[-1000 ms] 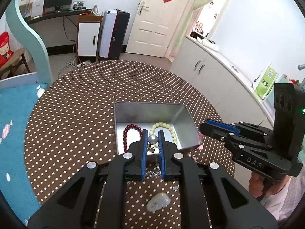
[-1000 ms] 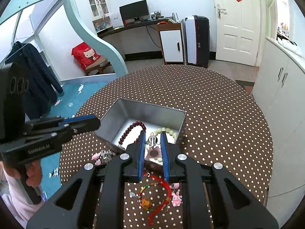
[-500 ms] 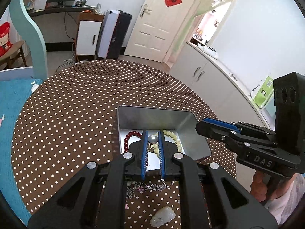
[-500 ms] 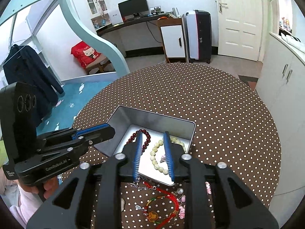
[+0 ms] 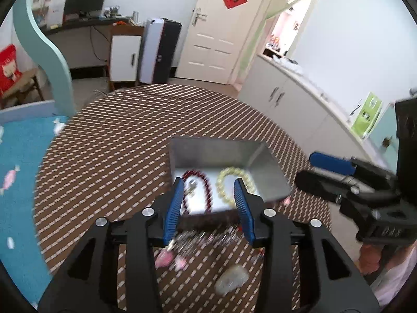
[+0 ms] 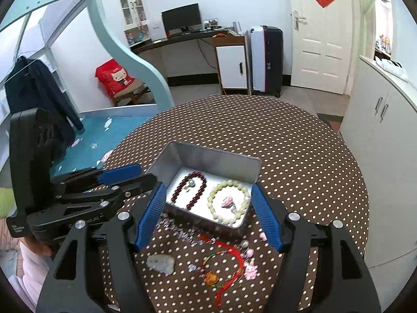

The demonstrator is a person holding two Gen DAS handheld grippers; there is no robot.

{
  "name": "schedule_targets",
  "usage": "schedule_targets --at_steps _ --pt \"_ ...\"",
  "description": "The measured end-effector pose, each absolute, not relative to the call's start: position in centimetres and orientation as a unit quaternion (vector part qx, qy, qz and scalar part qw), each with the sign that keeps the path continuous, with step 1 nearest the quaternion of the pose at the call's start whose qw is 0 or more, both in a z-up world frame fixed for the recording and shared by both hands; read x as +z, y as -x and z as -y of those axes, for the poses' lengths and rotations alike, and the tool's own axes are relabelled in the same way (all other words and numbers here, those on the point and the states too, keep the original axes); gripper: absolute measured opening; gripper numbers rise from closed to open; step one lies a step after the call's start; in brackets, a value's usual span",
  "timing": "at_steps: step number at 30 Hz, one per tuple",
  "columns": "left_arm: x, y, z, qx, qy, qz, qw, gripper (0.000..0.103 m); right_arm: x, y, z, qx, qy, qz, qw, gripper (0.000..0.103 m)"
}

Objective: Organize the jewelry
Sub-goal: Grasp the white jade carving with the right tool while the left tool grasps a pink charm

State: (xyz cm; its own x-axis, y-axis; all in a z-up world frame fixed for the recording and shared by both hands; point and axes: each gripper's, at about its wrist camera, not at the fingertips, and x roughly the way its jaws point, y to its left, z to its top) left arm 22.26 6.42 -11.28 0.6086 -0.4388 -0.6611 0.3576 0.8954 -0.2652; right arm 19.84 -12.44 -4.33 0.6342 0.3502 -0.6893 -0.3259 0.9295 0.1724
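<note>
A silver tin [image 6: 208, 156] stands on the dotted table. In it lie a dark red bead bracelet [image 6: 198, 190] and a cream bead bracelet [image 6: 243, 193]. A silver pendant [image 6: 190, 184] rests inside the red loop, and a pink pendant [image 6: 228, 203] inside the cream one. My right gripper [image 6: 208, 186] hovers over the tin's near edge, its jaws opening, with nothing pressed between them. My left gripper [image 5: 208, 182] is also opening above the tin [image 5: 216, 151], over the red bracelet [image 5: 206, 185] and the silver pendant [image 5: 191, 184]. Neither gripper holds anything.
On the table in front of the tin lie a white stone [image 6: 160, 262], a red cord bracelet [image 6: 226, 263], a pink beaded chain [image 6: 179, 230] and a pink charm [image 6: 250, 270]. The left gripper [image 6: 142, 173] sits left of the tin. White cabinets stand at right.
Both grippers went from shut to open. The silver pendant left the left gripper and lies in the red bracelet's loop. The pink pendant left the right gripper and lies in the cream loop.
</note>
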Motion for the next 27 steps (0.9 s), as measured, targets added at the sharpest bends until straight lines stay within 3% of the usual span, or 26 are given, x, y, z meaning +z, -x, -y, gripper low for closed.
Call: schedule_targets --at_steps 2,13,27 --pt "-11.2 -20.7 -7.3 -0.208 0.043 -0.378 0.901 0.054 -4.7 -19.1 11.7 0.206 -0.01 -0.383 0.9 0.065" --pt "-12.9 -15.9 -12.4 -0.144 0.034 -0.392 0.908 0.054 -8.9 -17.6 5.5 0.274 0.05 -0.419 0.864 0.064" --pt "-18.7 -19.1 -7.9 -0.236 0.004 -0.446 0.863 0.053 -10.2 -16.1 9.3 0.228 0.038 -0.452 0.861 0.064"
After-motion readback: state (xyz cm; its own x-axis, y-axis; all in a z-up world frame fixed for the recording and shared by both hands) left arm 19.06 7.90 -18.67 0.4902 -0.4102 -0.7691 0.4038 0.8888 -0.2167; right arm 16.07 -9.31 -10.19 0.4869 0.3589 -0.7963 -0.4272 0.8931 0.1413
